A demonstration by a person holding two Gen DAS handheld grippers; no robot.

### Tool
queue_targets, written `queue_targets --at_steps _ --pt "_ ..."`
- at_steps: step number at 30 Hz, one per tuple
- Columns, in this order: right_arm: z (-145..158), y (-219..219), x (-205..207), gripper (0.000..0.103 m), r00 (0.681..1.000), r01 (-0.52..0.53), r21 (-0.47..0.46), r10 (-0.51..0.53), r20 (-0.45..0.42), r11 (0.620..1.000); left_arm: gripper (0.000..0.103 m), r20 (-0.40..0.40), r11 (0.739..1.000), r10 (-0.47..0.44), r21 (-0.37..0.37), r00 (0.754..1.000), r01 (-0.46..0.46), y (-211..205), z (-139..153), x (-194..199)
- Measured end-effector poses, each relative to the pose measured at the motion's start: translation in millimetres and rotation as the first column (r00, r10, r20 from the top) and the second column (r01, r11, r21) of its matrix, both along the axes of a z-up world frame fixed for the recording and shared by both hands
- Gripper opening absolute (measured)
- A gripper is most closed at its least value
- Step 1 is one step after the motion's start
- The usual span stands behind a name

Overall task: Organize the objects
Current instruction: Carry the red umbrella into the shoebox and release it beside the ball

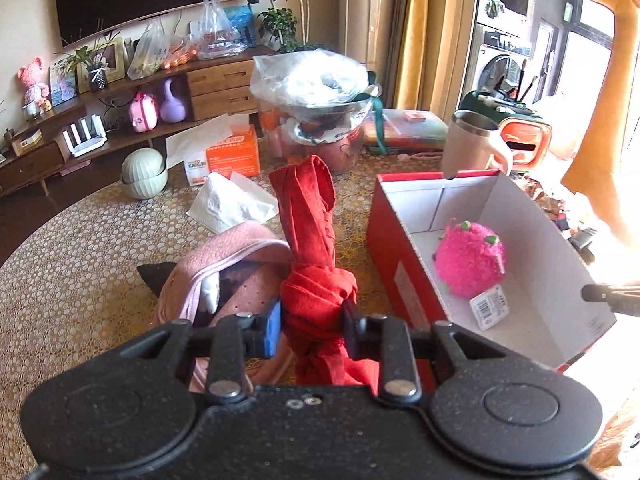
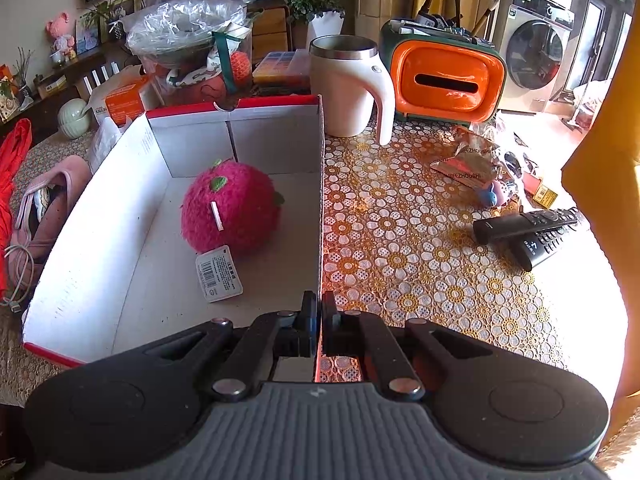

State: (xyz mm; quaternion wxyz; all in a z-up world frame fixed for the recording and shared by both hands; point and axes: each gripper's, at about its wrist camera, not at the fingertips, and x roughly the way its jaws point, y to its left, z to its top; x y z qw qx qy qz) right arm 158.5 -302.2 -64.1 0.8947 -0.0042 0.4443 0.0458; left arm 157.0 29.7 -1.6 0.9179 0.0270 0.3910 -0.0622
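**Red cloth pinched, box wall gripped**

Left claw pinching one knotted red cloth, long axis running away from the camera, beside one pink slipper on the tabletop. Further right, one red box holding one pink plush fruit. Right claw pressed together on the box's right wall.

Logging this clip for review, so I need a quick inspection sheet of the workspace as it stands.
Surface: table under a floral lace cover.
Job's things: pink plush inside the open shoebox; red cloth lifted beside it.
Clutter: mug, two remotes, pink slipper, tissue box.
Grippers: left gripper shut on red cloth; right gripper pinching the shoebox wall.
Cables: white cable by the slipper.
Surroundings: washing machine, TV cabinet.
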Motion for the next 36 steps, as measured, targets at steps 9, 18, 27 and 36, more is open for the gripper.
queue_targets --at_steps 9,18,27,36 --pt "0 -1 1 0.001 1.0 0.004 -0.001 -0.004 -0.001 1.0 0.03 0.02 0.991 -0.116 -0.059 0.993 0.117 -52 27 1" --pt "1 -1 1 0.001 1.0 0.004 0.001 -0.004 0.001 1.0 0.03 -0.009 0.984 -0.172 -0.054 0.985 0.171 -115 23 18" --pt "0 1 2 0.001 1.0 0.003 0.007 -0.003 0.0 1.0 0.03 -0.087 0.989 -0.144 0.031 0.986 0.147 -154 -9 41" --pt "-1 1 4 0.001 1.0 0.003 0.014 -0.003 -0.001 1.0 0.03 -0.165 0.98 -0.07 0.173 0.984 0.098 -169 -48 61"
